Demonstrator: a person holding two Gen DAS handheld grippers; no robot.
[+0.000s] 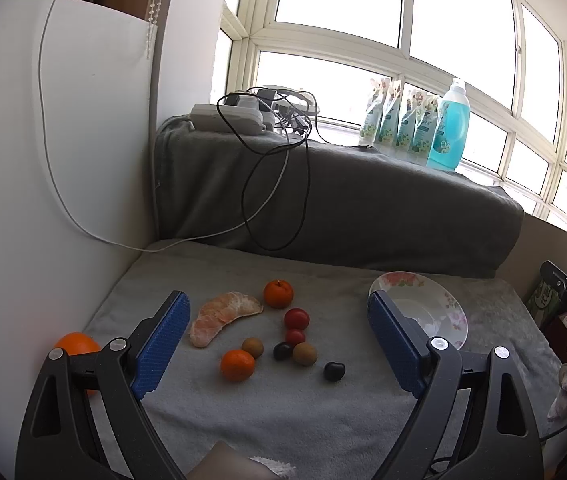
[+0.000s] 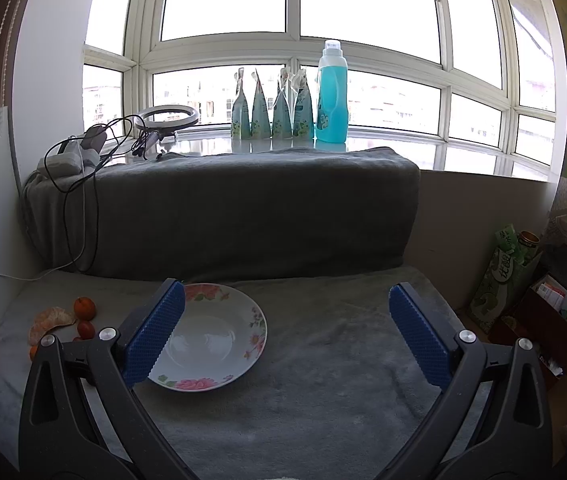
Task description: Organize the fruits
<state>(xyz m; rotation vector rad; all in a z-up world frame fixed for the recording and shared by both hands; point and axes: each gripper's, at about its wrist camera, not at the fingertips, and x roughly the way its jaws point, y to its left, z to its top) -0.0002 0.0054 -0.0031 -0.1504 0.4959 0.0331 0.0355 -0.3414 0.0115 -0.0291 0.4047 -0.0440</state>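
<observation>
A home is showing here: detergent bottle [image 2: 332,92] and refill pouches [image 2: 271,110] are standing on a bay-window sill [image 2: 403,148] above blanket-covered furniture [image 2: 243,208].

Between the left tongs [image 1: 279,344] lie small fruits [image 1: 283,336] on grey cloth; a bare floral plate [image 2: 219,336] sits beside the right tongs' [image 2: 287,332] left finger.

The left gripper [image 1: 279,340] is held wide apart, its 2 blue pads empty. The right gripper [image 2: 287,332] gapes equally wide, gripping nothing.

Bright bay window [image 2: 295,20], white wall [image 1: 63,140]
</observation>
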